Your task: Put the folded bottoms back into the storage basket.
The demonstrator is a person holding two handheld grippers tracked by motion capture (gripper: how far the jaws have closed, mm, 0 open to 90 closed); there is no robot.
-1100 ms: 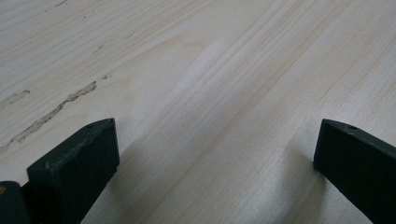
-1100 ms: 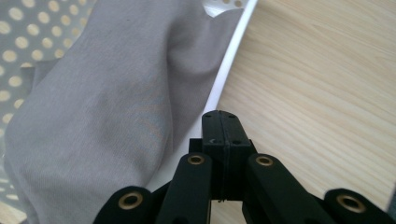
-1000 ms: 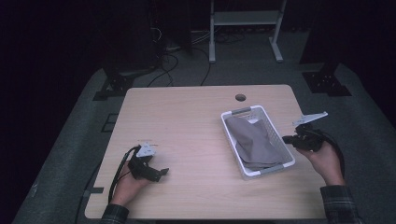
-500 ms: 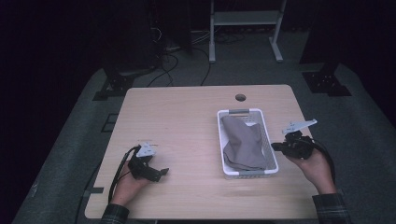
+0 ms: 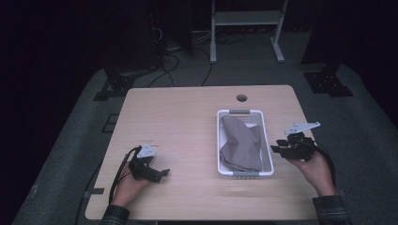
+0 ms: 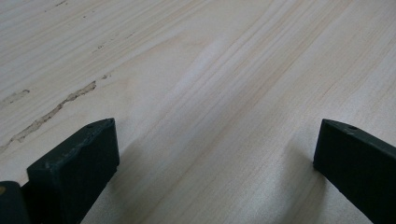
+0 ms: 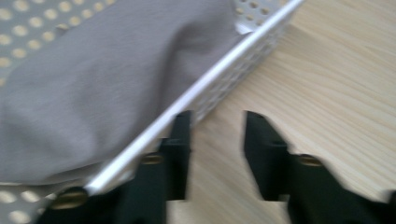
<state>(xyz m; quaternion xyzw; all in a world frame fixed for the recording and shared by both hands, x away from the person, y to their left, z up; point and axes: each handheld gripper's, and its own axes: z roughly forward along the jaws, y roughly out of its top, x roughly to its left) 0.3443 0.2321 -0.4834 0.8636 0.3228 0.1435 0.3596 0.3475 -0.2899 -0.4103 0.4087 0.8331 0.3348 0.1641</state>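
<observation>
**Basket released at right gripper**

Basket (image 5: 244, 174), white and perforated, sits on the desk (image 5: 178, 122) just left of the right gripper (image 5: 278, 150), holding a grey cloth (image 5: 241, 143). The right gripper's jaws have just been opening; nothing lies between them, one jaw against the basket wall. Left gripper (image 5: 162, 174) rests well apart, jaws wide, empty.

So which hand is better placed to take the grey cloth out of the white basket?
Probably the right. The right gripper sits beside the white basket, fingers just opened with nothing between them, near the grey cloth. The left gripper rests open on the table, far away.
</observation>
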